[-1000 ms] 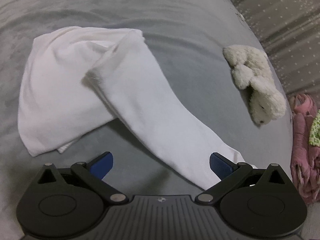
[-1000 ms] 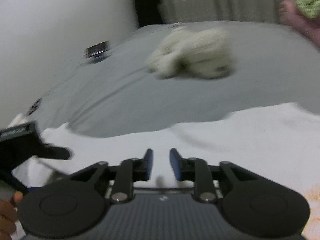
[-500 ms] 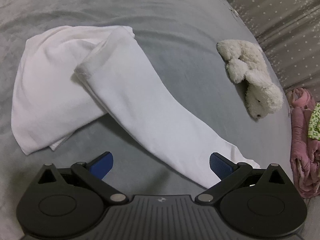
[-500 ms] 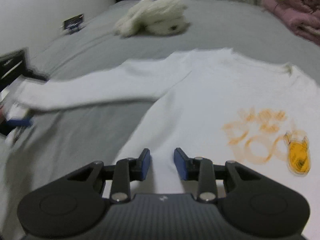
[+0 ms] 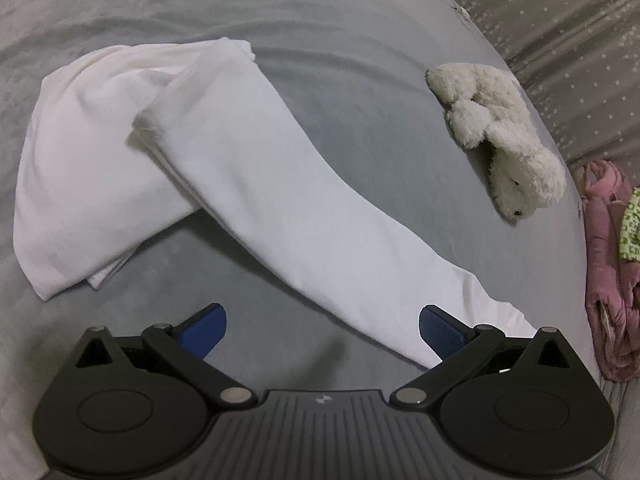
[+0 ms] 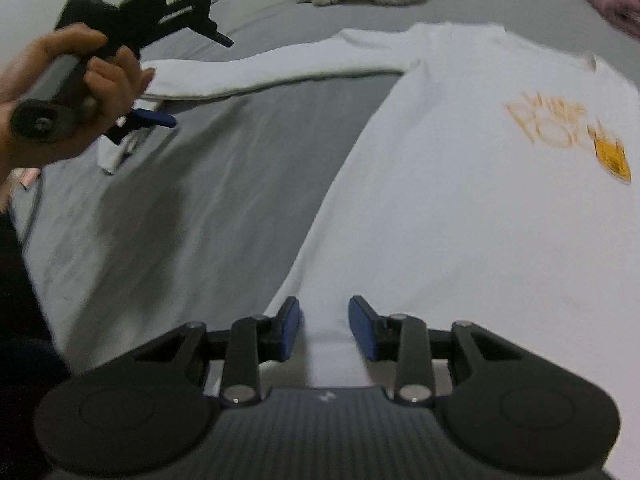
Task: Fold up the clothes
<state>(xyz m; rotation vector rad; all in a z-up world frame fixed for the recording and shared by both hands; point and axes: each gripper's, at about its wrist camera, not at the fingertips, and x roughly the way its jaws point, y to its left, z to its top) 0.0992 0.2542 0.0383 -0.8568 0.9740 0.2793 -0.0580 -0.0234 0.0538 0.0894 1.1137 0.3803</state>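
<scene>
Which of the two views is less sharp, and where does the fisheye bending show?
Right wrist view: softer, with the orange print on the white shirt smeared. Left wrist view: sharp, dim even light; the grey bed curves toward the edges.

Dim, soft, fisheye-warped, slightly blurred.

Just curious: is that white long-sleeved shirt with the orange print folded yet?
Not yet: the white long-sleeved shirt lies spread flat, its sleeve stretched sideways.

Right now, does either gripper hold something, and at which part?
Nothing is held. The left gripper is wide open above the grey bed sheet; the right gripper is open around the white long-sleeved shirt's lower edge.
</scene>
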